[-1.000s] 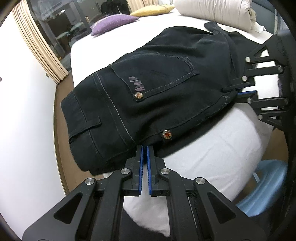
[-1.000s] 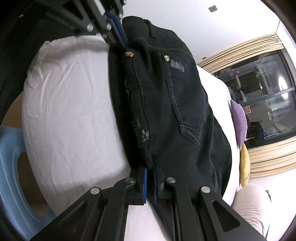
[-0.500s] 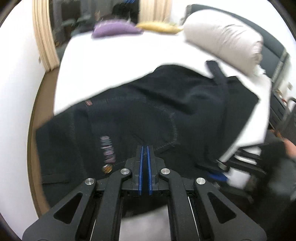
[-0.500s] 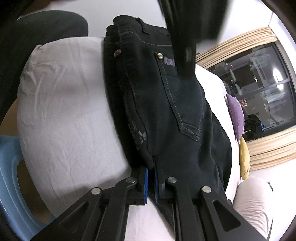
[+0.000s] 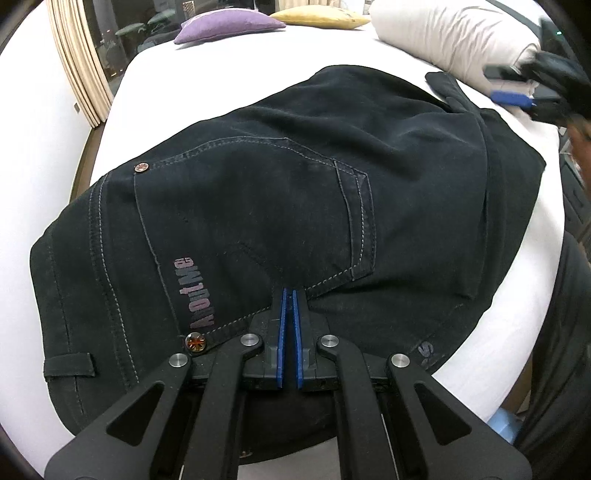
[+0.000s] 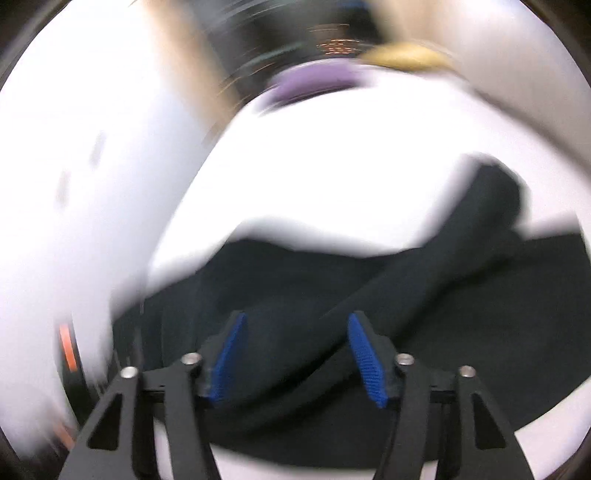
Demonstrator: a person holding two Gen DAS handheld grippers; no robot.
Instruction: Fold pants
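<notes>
Black jeans [image 5: 288, 192] lie folded on the white bed [image 5: 207, 74], back pocket and purple lettering facing up, waistband to the left. My left gripper [image 5: 290, 295] is shut with nothing between its pads, hovering over the lower edge of the pocket. My right gripper [image 6: 295, 321] is open and empty above the dark cloth [image 6: 332, 295] in its own blurred view. It also shows in the left wrist view [image 5: 517, 98] at the upper right, over the far leg end by the duvet.
A purple cushion [image 5: 225, 20] and a yellow cushion [image 5: 317, 16] lie at the bed's far end. A rolled beige duvet [image 5: 450, 37] sits at the back right. A curtain [image 5: 77, 59] hangs at the left. A blue stool [image 5: 504, 424] stands below the bed edge.
Both grippers let go of the jeans' near edge. The left moved up over the pocket, still shut. The right opened and swung fast to the far leg end; its view is blurred.
</notes>
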